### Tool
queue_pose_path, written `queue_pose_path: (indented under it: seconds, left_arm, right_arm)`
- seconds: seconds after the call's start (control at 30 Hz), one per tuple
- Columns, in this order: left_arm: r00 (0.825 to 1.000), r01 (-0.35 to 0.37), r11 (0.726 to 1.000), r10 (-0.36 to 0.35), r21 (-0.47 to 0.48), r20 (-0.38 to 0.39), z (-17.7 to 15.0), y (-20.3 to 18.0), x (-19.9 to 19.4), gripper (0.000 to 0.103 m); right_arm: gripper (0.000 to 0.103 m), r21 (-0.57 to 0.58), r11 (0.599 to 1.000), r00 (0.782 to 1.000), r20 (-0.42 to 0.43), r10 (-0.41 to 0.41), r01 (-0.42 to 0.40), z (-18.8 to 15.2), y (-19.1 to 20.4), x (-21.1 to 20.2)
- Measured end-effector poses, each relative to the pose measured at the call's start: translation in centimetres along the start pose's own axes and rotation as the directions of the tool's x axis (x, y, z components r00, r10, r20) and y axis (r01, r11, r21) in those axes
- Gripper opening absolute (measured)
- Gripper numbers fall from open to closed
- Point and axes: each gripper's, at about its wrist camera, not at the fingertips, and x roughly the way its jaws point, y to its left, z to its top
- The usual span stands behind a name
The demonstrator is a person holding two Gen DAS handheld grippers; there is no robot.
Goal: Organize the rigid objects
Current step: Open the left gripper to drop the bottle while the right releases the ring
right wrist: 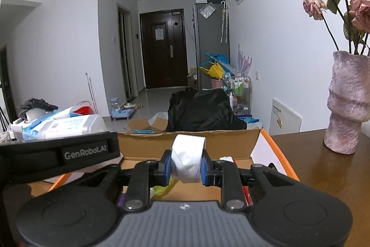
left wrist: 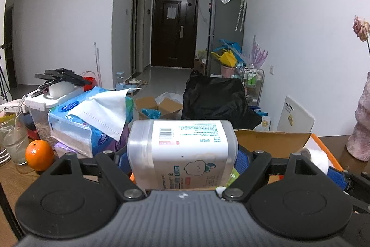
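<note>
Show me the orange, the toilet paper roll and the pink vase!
orange (left wrist: 39, 155): left wrist view, middle of its peel.
toilet paper roll (right wrist: 187, 157): right wrist view, its wrapped front.
pink vase (right wrist: 346, 105): right wrist view, its body.

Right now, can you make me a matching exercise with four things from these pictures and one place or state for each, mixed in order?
Things:
1. white plastic container
2. paper roll
3. orange
4. pink vase

Places or states:
A. stands on the table, holds dried roses
B. squeezed in the right gripper
C. lies on the table beside a drinking glass
D. held in the left gripper

Pairs: 1-D, 2-B, 3-C, 4-A
</note>
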Motion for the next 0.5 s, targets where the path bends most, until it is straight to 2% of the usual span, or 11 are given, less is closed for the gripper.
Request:
queue_pose_path:
  seconds: [0.07, 0.13, 0.2, 0.3, 0.4, 0.5]
  left_arm:
    - [1.0, 0.001, 1.0, -0.001, -0.007, 0.003, 0.1, 0.2, -0.1, 0.089]
    - [1.0, -0.005, 1.0, 0.005, -0.012, 0.012, 0.2, 0.4, -0.2, 0.1]
    - [0.999, -0.015, 1.0, 0.015, -0.009, 0.029, 0.3, 0.5, -0.5, 0.103]
    - [1.0, -0.008, 1.0, 0.009, -0.016, 0.027, 0.6, 0.9, -0.9, 0.103]
    - [1.0, -0.007, 0.999, 0.007, -0.036, 0.01, 0.8, 1.3, -0.9, 0.103]
    - [1.0, -0.01, 0.999, 0.01, -0.038, 0.007, 0.9, 1.5, -1.0, 0.103]
  right_arm:
    - [0.025, -0.006, 1.0, 1.0, -0.001, -0.007, 0.007, 0.0, 0.0, 0.0]
    - [0.035, -0.009, 1.0, 1.0, 0.004, -0.019, 0.019, 0.0, -0.1, -0.2]
    - [0.065, 0.003, 1.0, 1.0, 0.004, -0.031, 0.031, 0.1, -0.3, -0.3]
    - [0.089, 0.009, 0.999, 0.998, 0.021, -0.052, 0.052, 0.2, -0.4, -0.9]
    - [0.1, 0.02, 0.998, 0.998, 0.031, -0.054, 0.053, 0.4, -0.6, -1.4]
    - [0.103, 0.028, 0.998, 0.998, 0.035, -0.053, 0.052, 0.4, -0.8, -1.7]
